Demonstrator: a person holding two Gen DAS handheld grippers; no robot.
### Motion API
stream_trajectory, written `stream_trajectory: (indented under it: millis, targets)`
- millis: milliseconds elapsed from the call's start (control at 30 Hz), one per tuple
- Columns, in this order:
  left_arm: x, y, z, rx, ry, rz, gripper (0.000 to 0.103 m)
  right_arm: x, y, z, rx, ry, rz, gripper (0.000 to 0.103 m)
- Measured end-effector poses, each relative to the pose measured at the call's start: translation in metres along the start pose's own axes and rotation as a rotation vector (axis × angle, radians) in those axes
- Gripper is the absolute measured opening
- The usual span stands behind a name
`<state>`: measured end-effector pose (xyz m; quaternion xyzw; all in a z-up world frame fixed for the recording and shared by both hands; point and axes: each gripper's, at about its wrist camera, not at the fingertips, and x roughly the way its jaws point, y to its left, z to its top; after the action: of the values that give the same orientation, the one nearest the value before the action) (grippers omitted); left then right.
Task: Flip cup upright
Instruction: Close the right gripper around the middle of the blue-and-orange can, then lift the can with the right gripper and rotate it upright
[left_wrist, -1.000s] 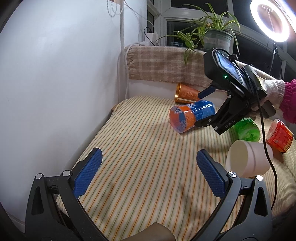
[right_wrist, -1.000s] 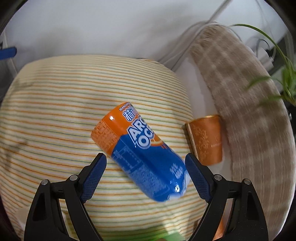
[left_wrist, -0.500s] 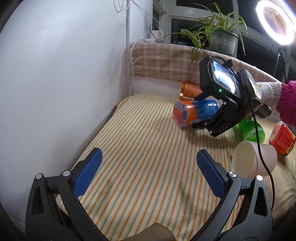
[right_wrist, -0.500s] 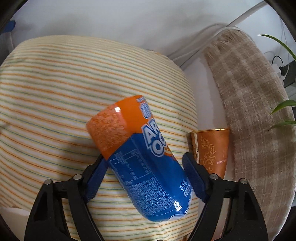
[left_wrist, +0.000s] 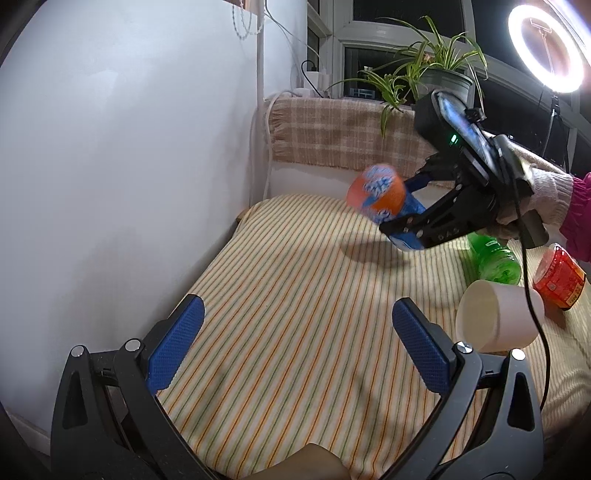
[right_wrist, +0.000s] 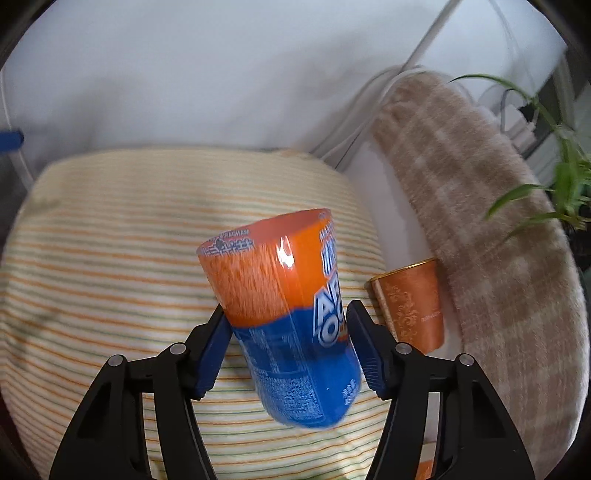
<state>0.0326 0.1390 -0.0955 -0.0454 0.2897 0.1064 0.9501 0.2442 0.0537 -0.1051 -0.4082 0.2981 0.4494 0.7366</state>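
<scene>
My right gripper is shut on the orange and blue cup, with its blue pads on the cup's sides. The cup is lifted off the striped cloth and tilted, orange end away from the gripper. In the left wrist view the same cup hangs in the right gripper above its shadow. My left gripper is open and empty, low over the near part of the cloth.
A copper cup lies on its side by the back wall. A green bottle, a red tub and a white cup lie at the right. A white wall runs along the left. A plant stands on the checked ledge.
My right gripper closed on the orange and blue cup and lifted it off the cloth, tilting its orange end upward. My left gripper stayed open and low.
</scene>
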Motion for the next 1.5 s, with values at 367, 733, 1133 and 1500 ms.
stream_trajectory:
  millis: [367, 733, 1133, 1500]
  targets:
    - [-0.028, -0.010, -0.001, 0.025, -0.039, -0.028, 0.103, -0.095, 0.012, -0.009, 0.186, -0.177, -0.033, 0.060]
    - [-0.056, -0.039, -0.007, 0.071, -0.070, -0.102, 0.103, -0.211, 0.039, -0.078, 0.521, -0.290, -0.004, 0.060]
    - [-0.069, -0.090, -0.018, 0.151, -0.060, -0.196, 0.103, -0.226, 0.063, -0.214, 1.043, -0.228, 0.274, 0.060]
    - [-0.070, -0.110, -0.026, 0.171, 0.001, -0.256, 0.103, -0.169, 0.085, -0.274, 1.335, -0.079, 0.496, 0.060]
